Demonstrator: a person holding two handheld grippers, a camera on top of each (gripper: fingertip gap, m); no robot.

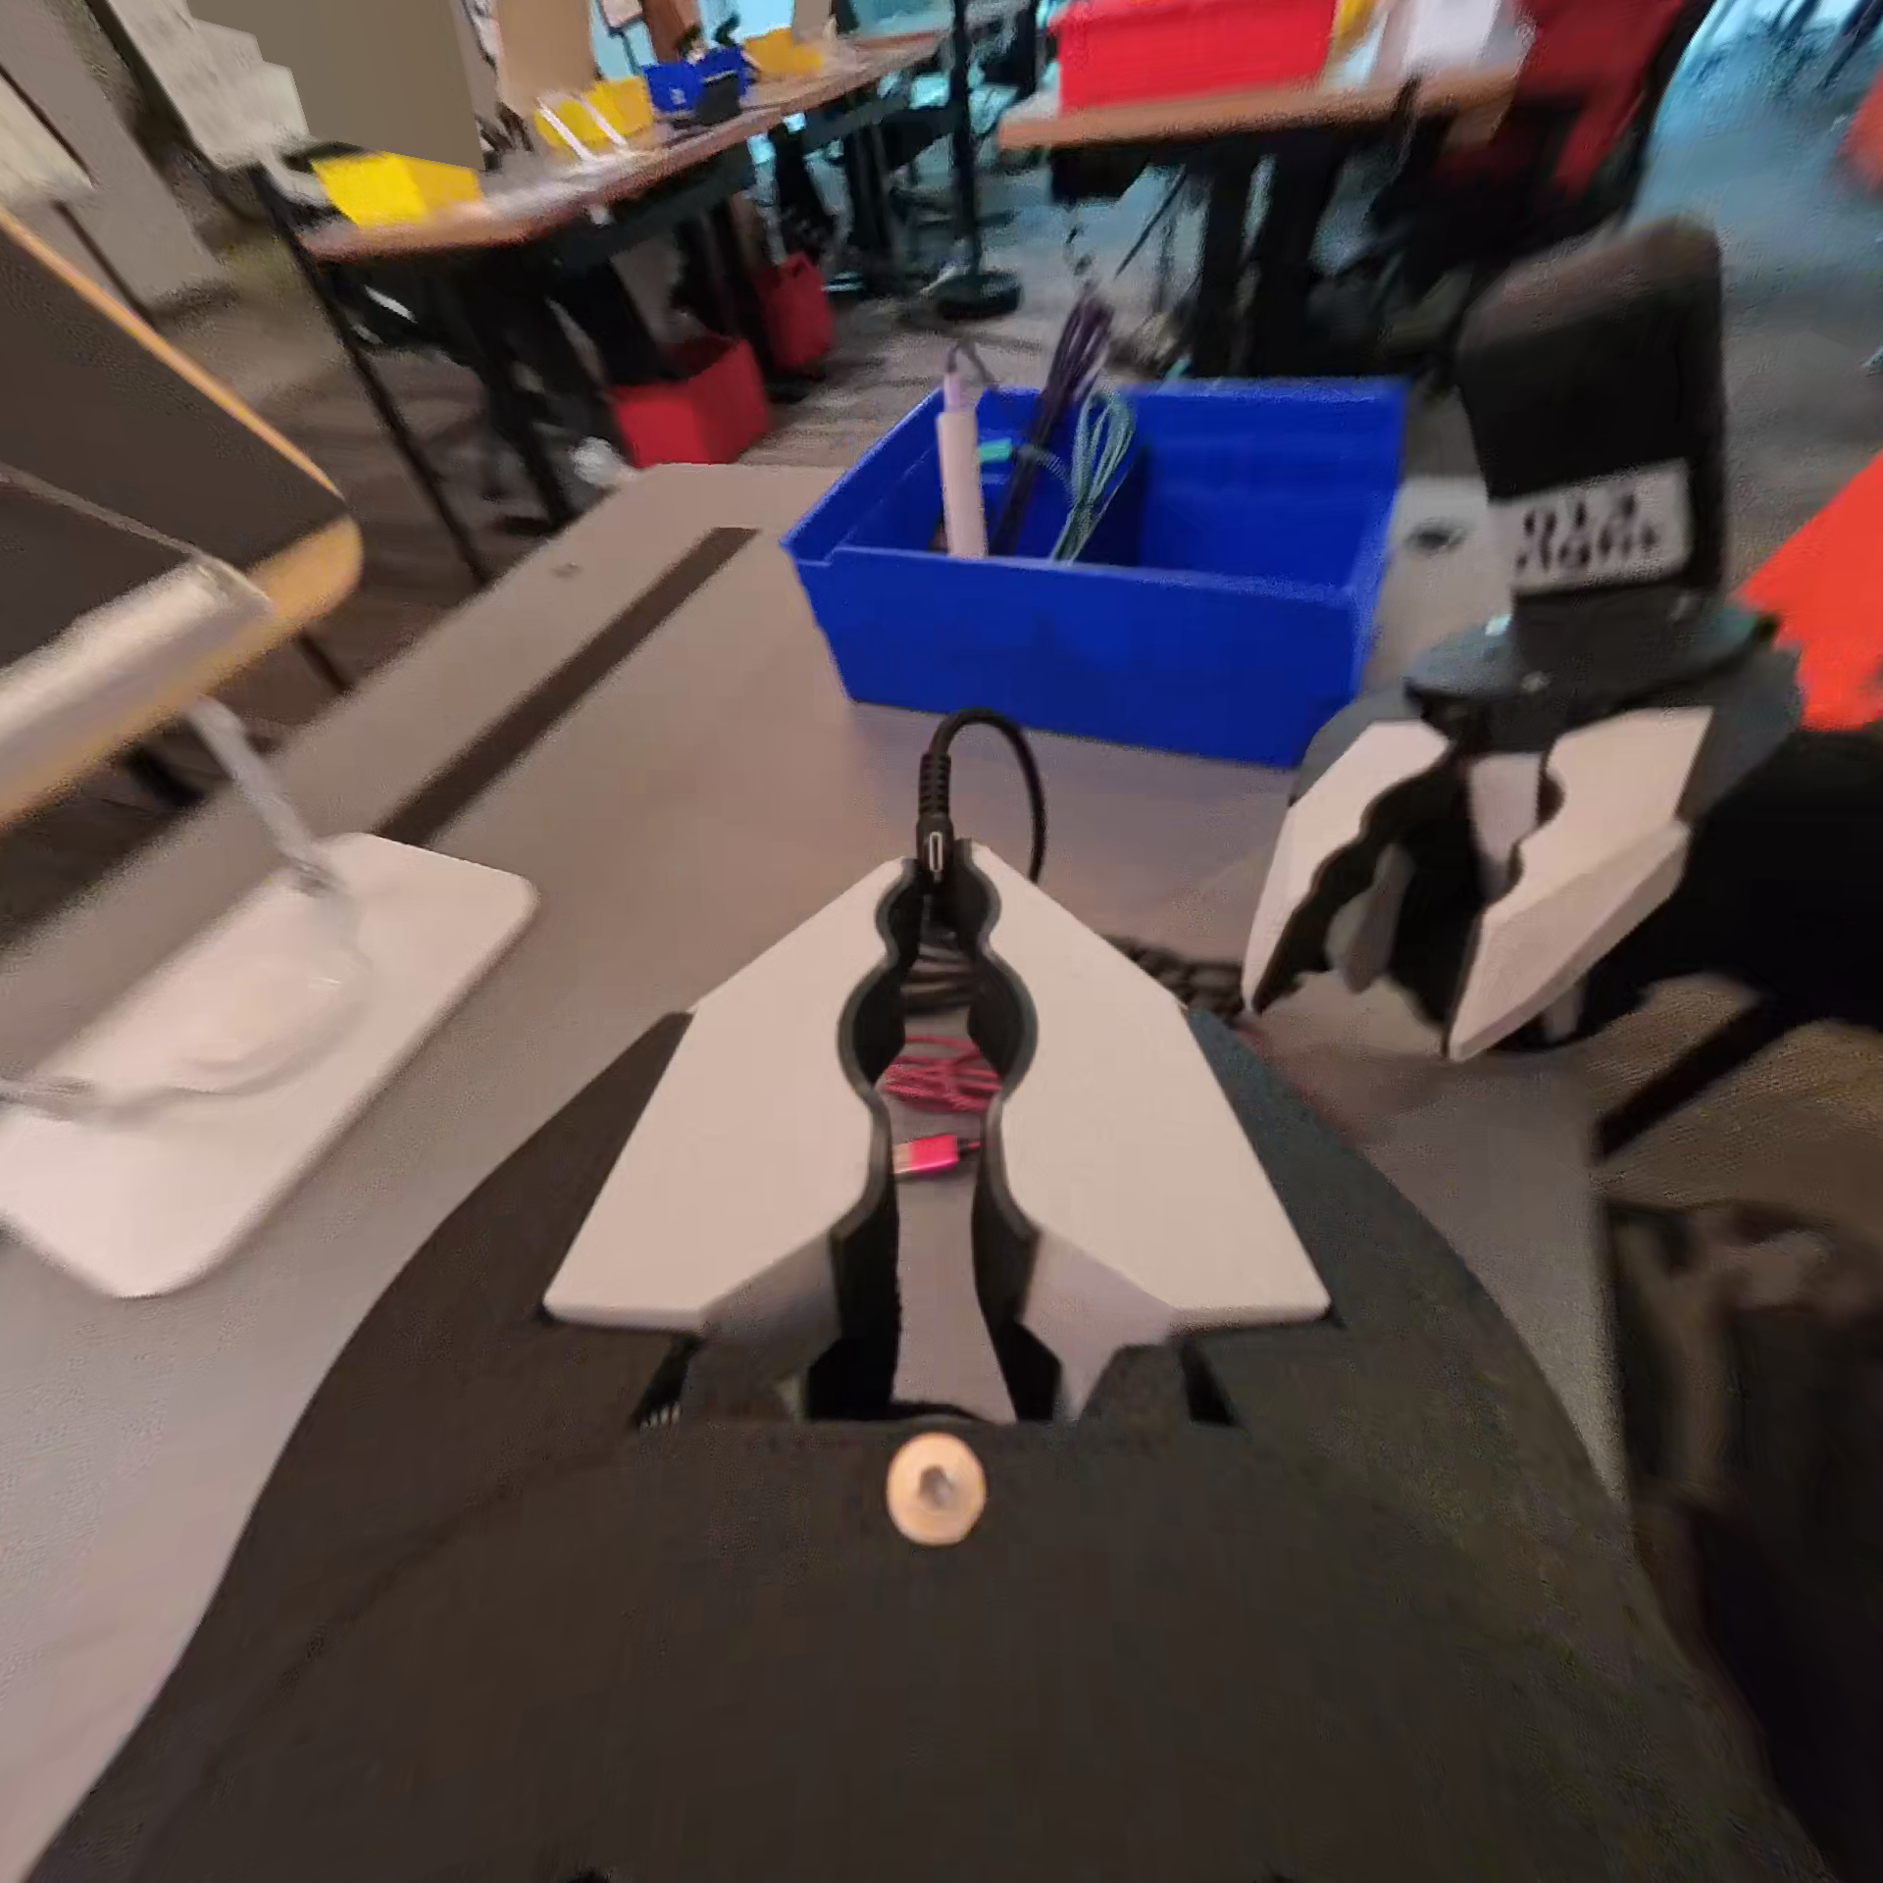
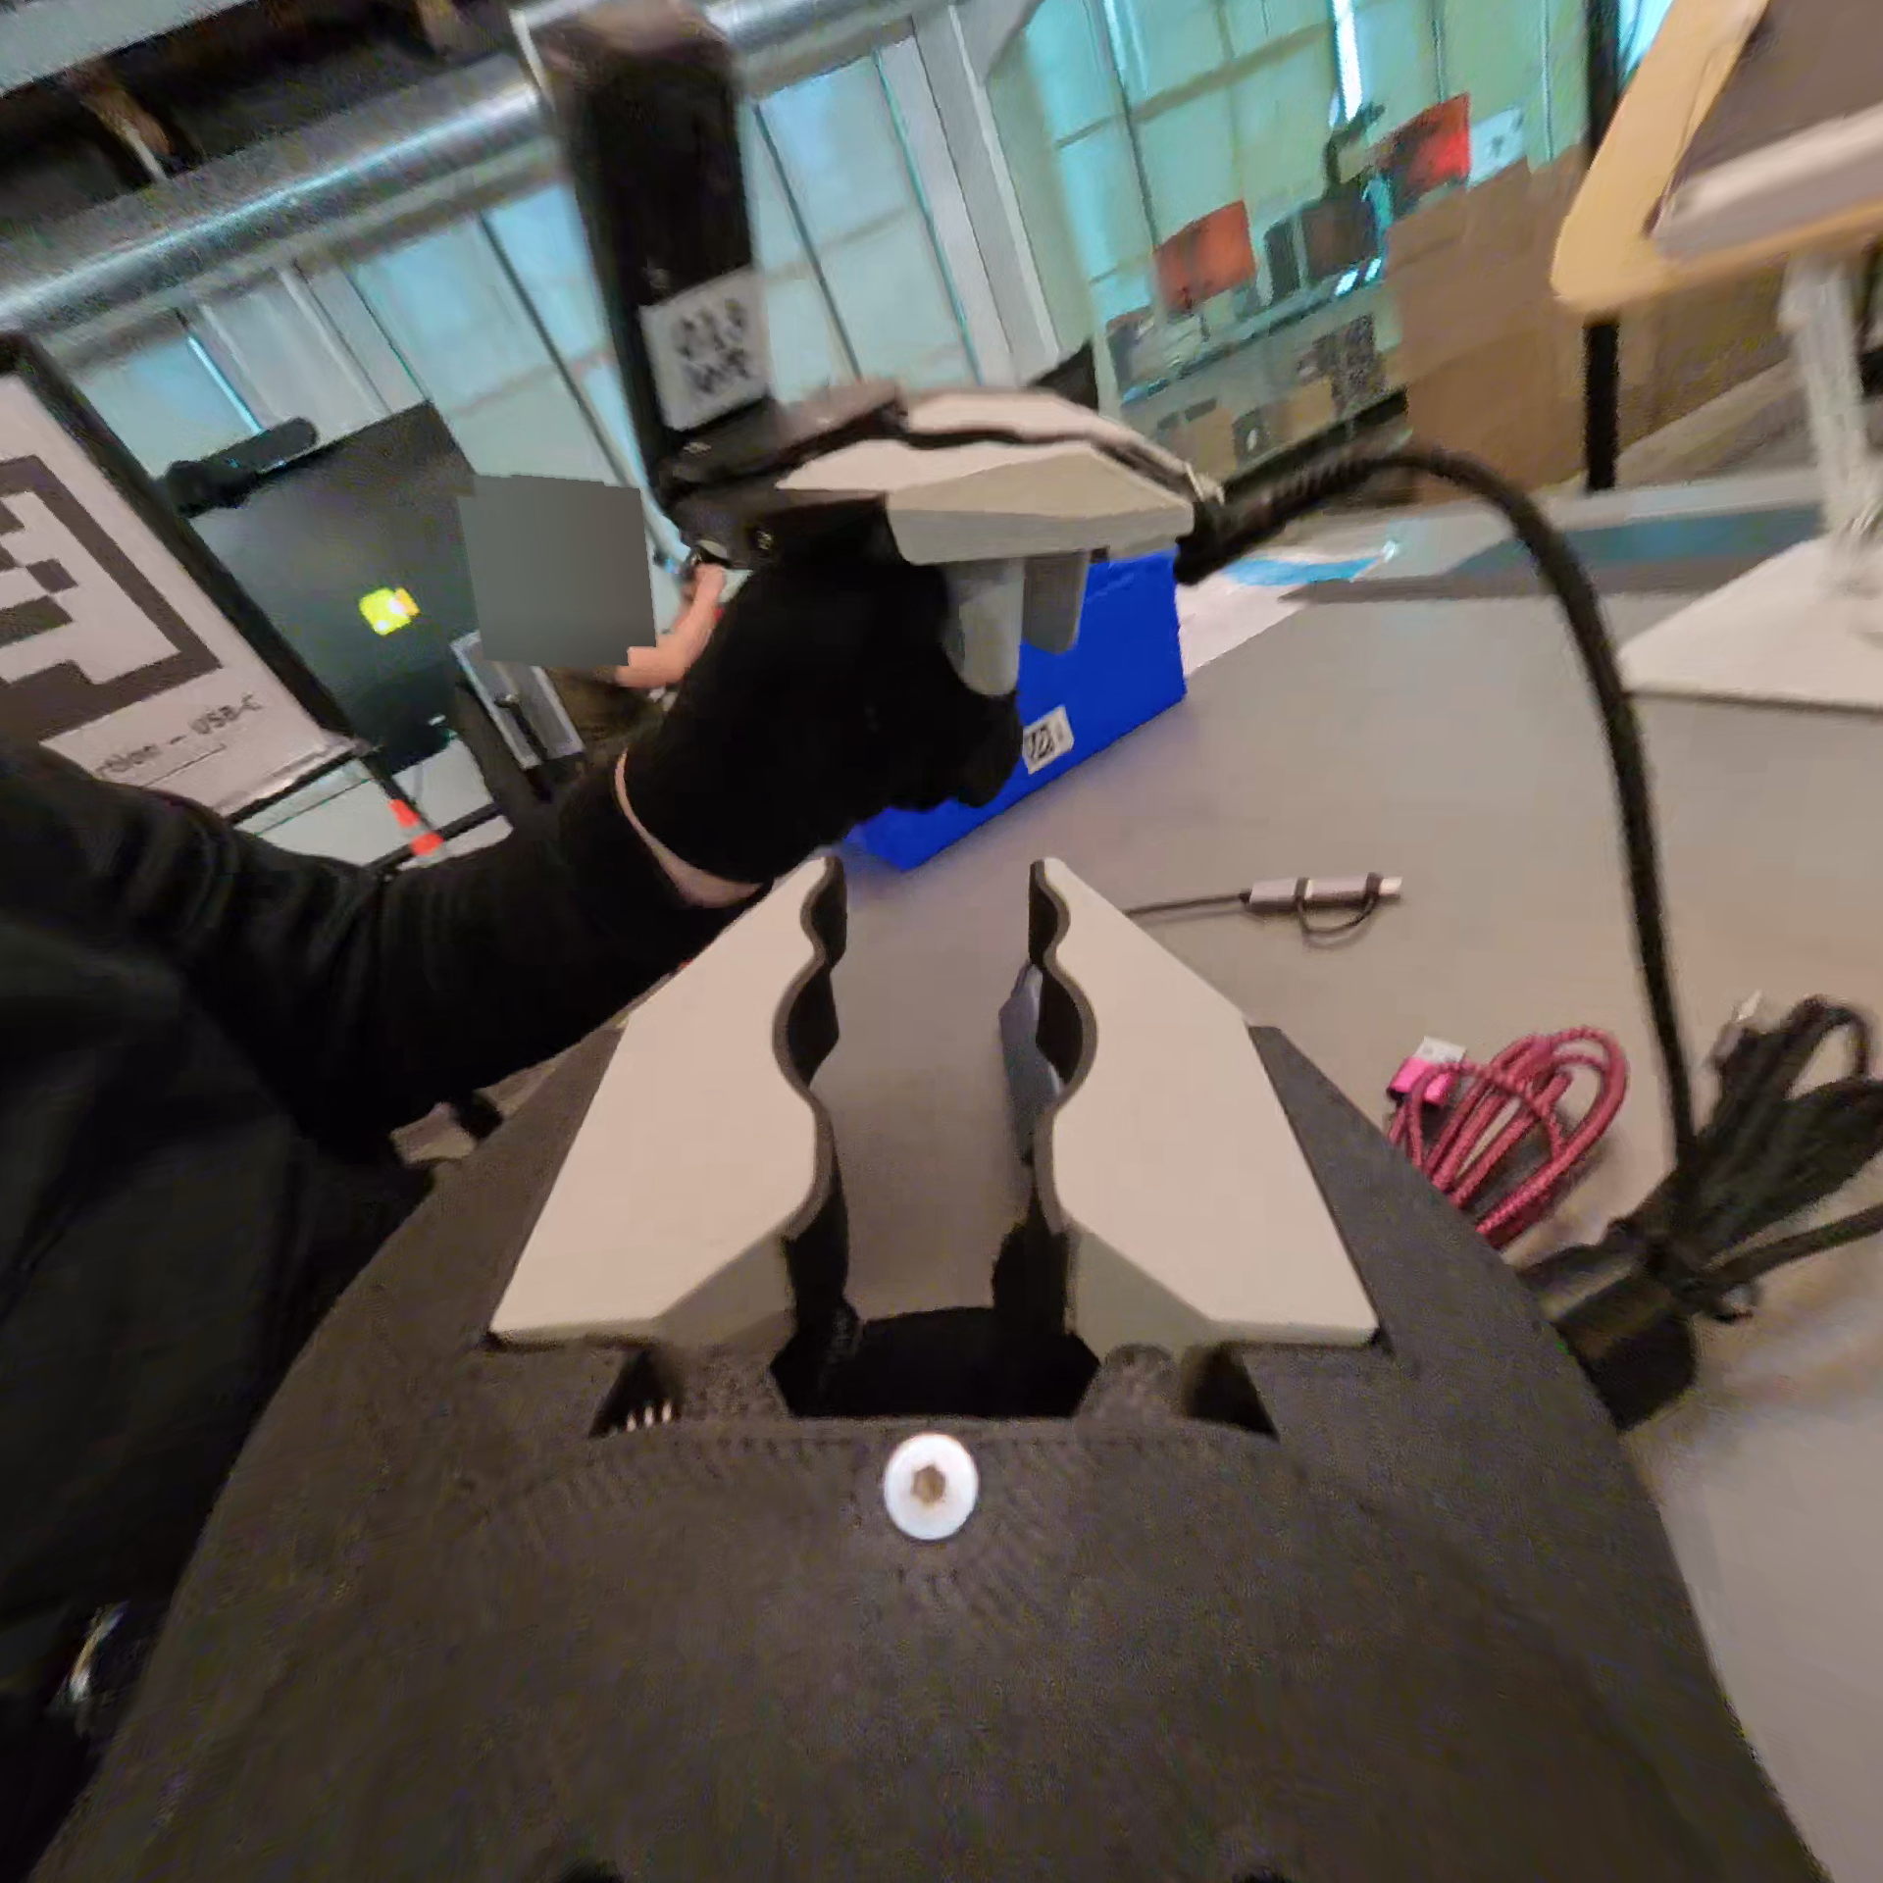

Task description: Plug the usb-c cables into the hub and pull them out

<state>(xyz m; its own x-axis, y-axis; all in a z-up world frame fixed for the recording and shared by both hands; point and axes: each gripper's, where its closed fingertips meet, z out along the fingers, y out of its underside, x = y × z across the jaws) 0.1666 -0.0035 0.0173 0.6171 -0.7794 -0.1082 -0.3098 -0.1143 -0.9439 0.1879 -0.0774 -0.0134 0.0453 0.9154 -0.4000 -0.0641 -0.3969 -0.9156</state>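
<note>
Two grippers are showing: the left gripper (image 1: pixel 935 878) and the right gripper (image 2: pixel 935 897). Two coiled cables are lying on the table (image 2: pixel 1427 795): one black cable (image 2: pixel 1773 1151) and one pink cable (image 2: pixel 1508 1121). One small grey hub (image 2: pixel 1314 897) with its thin lead is lying farther off. One blue bin (image 1: pixel 1100 632) is standing on the table, holding several upright cables, too blurred to count. One white stand base (image 1: pixel 245 1050) is sitting at the left.

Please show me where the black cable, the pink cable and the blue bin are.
black cable (image 1: pixel 935 790): left wrist view, on its ribbed plug collar.
pink cable (image 2: pixel 1508 1121): right wrist view, on its coil.
blue bin (image 1: pixel 1100 632): left wrist view, on its front wall.
</note>
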